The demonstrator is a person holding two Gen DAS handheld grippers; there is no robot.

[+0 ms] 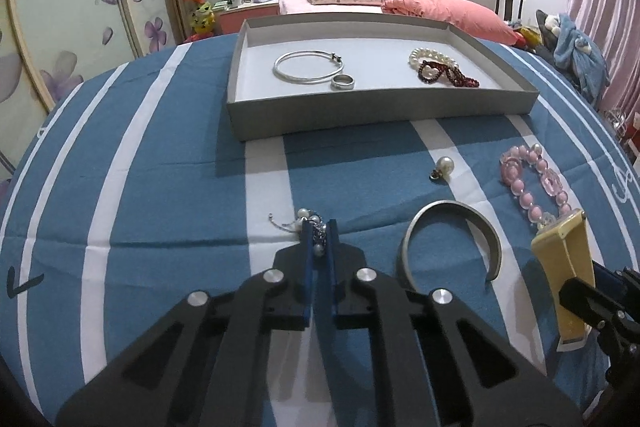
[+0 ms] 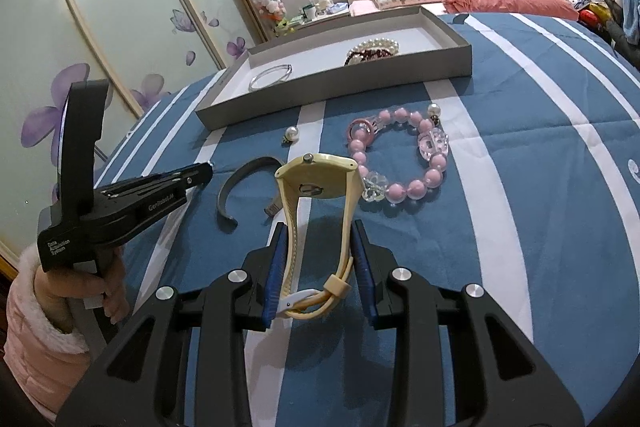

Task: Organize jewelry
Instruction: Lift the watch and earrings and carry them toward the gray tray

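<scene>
A pearl chain (image 1: 310,227) is pinched by the left gripper (image 1: 319,227); a cream watch (image 2: 316,211) is clamped by the right gripper (image 2: 320,227). Lifting toward the grey tray (image 1: 360,111) is called for next.

The tray (image 1: 360,115) lies farthest back on the bed (image 1: 160,187) — bangle (image 1: 308,67) and ring (image 1: 343,82) inside at left, bracelets (image 1: 440,67) at right; before it, cuff (image 1: 452,239), beaded bracelet (image 1: 532,183) right.

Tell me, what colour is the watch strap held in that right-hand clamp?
The watch strap is pale cream-yellow; the right wrist view shows it best.
</scene>
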